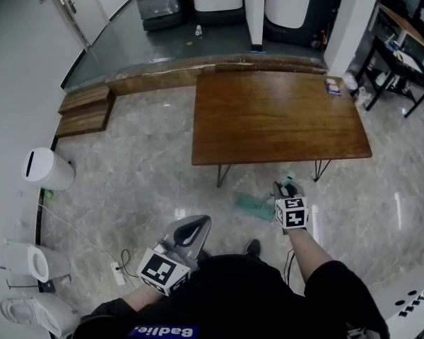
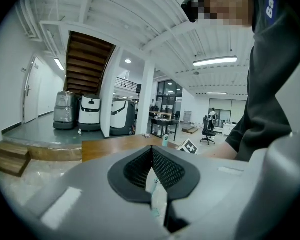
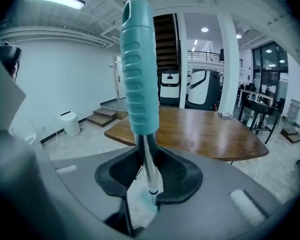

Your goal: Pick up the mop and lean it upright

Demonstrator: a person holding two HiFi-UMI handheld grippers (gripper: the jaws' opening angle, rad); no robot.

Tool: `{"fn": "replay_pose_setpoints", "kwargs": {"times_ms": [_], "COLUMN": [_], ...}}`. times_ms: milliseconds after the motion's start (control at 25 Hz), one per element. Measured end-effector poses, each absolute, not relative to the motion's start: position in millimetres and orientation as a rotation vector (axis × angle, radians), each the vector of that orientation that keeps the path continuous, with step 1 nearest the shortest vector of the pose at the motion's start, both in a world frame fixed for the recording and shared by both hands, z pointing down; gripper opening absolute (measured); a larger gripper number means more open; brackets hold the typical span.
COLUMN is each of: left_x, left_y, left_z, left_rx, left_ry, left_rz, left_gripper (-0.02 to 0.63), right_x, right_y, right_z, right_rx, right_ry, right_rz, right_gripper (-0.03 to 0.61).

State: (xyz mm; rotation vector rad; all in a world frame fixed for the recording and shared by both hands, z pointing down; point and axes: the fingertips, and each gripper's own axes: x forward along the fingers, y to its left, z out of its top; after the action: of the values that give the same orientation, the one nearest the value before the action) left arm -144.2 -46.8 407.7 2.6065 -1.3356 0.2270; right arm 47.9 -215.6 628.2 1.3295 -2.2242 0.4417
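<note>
In the head view, the flat teal mop (image 1: 249, 205) has its head on the grey marbled floor (image 1: 148, 182), just in front of the near edge of the brown rectangular wooden bench (image 1: 275, 115) on thin black legs. The right gripper (image 1: 286, 191) is just right of the mop head, with the teal handle end showing at its tip. The left gripper (image 1: 191, 226) hovers lower and to the left, well apart from the mop. A white cylindrical bin (image 1: 48, 168) with a dark slot in its top stands by the left wall; its lid is on, so what it contains cannot be seen. In the left gripper view, the dark ribbed fingers (image 2: 166, 168) are pressed together at their tips with nothing between them, and the bench top lies beyond. In the right gripper view, the fingers (image 3: 172, 176) pinch the mop's shiny metal shaft just below its ribbed teal grip. The grip rises upright above them, and a bit of the teal head shows far below through the gap. The white bin stands on the floor to the left, near low wooden steps (image 3: 102, 118).
</note>
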Motion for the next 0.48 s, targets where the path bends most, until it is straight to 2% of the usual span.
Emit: {"fn": "replay_pose_setpoints", "kwargs": {"times_ms": [480], "left_x": [-92.6], "left_y": [-64.1], "left_z": [411.4], "left_rx": [2.677], "left_ry": [-1.198], "left_rz": [0.253], "left_gripper": [0.014], "right_x": [151.7], "right_y": [-211.3], "right_z": [607.0], "right_rx": [1.477], "right_ry": [-2.191], "right_rz": [0.408], "right_gripper": [0.107]}}
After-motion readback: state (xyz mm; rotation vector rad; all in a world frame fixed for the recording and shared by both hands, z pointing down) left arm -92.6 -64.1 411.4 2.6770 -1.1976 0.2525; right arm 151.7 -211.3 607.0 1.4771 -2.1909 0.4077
